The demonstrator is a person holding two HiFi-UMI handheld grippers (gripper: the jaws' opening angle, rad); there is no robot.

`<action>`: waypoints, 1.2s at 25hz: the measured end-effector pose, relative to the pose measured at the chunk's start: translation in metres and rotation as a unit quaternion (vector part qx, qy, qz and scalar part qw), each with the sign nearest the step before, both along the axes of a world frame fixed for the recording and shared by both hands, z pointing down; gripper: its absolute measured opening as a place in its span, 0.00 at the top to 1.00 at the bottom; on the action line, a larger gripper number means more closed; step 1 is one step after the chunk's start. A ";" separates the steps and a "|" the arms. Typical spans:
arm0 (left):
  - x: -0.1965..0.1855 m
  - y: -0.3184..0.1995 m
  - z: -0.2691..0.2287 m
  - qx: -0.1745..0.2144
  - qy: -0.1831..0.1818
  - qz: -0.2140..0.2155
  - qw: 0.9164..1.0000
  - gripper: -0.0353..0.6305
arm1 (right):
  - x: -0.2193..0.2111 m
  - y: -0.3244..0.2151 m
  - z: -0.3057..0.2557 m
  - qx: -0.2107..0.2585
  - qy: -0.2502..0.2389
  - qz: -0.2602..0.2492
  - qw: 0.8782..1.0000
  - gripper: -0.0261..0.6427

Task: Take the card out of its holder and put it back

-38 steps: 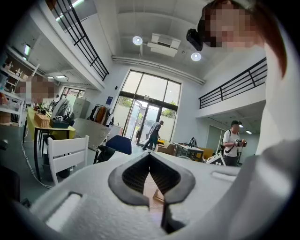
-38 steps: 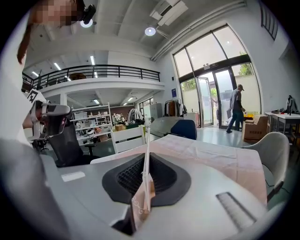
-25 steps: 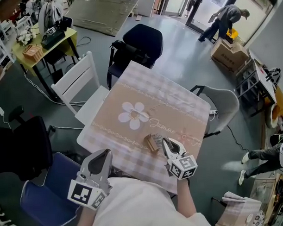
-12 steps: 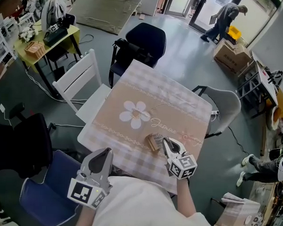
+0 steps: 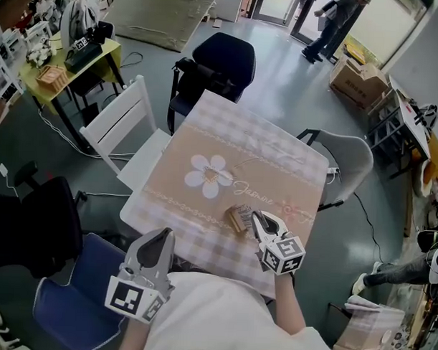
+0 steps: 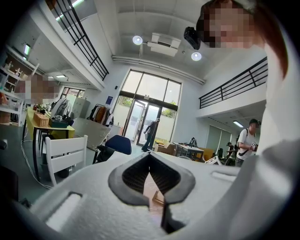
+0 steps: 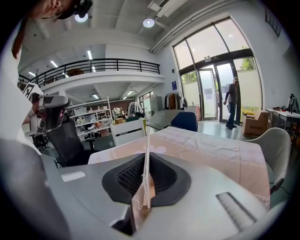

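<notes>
Task looked mid-way, not finished. Your right tongs (image 5: pixel 256 218) were pinching a thin white card (image 7: pixel 146 140) edge-on between the pads. A brown paper holder (image 7: pixel 137 206) sat low between the same jaws, at 6 o'clock of the card's free edge. The card stood up past the holder, so I judged it partly out. Couldn't tell if you were pulling it out or pushing it back in. Either way the put-back wasn't done, and nothing lay freed on the table (image 5: pixel 206 134).

In the head view the holder (image 5: pixel 237 220) lay on the cloth at the near right part of the table. It was touching the right tongs' tips, at their 9 o'clock.

Your left tongs (image 5: pixel 159 239) were pressed together with nothing between them. They were held by the table's near edge, at 8 o'clock of the holder and well apart from it. They weren't helping steady the holder.
</notes>
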State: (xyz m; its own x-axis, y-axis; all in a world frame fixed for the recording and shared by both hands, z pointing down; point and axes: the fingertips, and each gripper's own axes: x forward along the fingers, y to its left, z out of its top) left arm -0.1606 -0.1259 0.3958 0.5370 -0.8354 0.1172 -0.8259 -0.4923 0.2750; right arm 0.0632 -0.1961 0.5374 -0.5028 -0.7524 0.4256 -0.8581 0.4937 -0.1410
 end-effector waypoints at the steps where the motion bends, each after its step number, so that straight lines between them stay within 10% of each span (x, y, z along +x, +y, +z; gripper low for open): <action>1: 0.001 -0.001 0.000 0.001 0.001 0.001 1.000 0.95 | -0.001 0.000 0.000 -0.001 0.003 -0.001 1.000 0.94; 30: 0.002 -0.002 -0.004 0.007 -0.004 0.000 1.000 0.95 | -0.011 -0.005 0.047 -0.041 0.023 -0.019 0.999 0.94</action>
